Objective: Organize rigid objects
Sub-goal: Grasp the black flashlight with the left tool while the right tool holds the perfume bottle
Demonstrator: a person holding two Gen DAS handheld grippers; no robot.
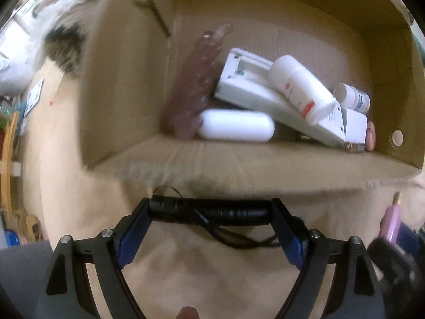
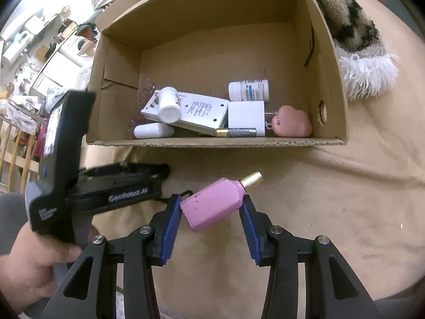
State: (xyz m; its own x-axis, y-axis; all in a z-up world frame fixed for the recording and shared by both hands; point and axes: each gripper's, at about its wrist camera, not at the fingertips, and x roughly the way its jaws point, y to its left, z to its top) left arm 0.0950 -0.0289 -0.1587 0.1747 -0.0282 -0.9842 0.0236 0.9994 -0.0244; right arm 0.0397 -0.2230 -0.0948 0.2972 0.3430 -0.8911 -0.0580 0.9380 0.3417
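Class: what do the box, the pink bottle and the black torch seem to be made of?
Box: brown corrugated cardboard, matt, ragged cut edge. Pink bottle: matt pink body, probably painted glass or plastic, small chips showing; shiny gold cap, likely metal. Black torch: probably metal, ribbed, slight sheen.

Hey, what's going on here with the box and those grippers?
A person is sorting small items into a cardboard box on a bed. The left gripper grips a black flashlight by its ends; the right gripper holds a pink bottle. Both sit just outside the box.
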